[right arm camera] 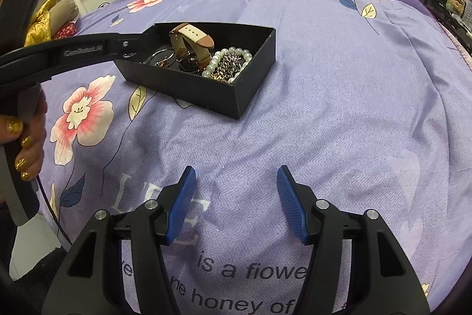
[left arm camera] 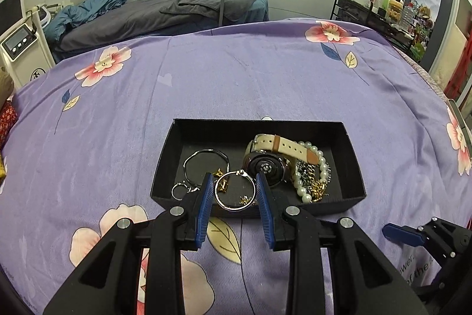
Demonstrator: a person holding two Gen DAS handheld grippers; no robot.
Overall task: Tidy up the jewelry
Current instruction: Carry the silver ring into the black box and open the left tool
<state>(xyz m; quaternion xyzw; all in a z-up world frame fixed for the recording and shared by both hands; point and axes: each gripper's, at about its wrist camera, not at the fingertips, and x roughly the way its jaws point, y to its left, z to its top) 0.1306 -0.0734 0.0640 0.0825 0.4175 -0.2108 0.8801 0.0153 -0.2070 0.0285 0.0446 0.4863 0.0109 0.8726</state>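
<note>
My left gripper (left arm camera: 233,182) jaws released above shallow black jewelry box (left arm camera: 352,164) on purple floral bedspread (left arm camera: 236,73), silver ring (left arm camera: 234,190) between them, beige-strapped watch (left arm camera: 274,154) and pearl bracelet (left arm camera: 315,173) beyond-right, my right gripper (right arm camera: 236,176) jaws released, empty, box ahead-left.

Jewelry-filled black box (right arm camera: 236,96) on floral bedspread (right arm camera: 339,108)

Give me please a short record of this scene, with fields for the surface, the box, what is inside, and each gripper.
surface: purple floral bedspread
box: black, open-topped box, resting on the bedspread
contents: watch, pearl bracelet, chain, silver bangle, ring hoop
left gripper: open, nothing held, over the box's near edge
right gripper: open, nothing held, over bare bedspread, apart from the box
</note>
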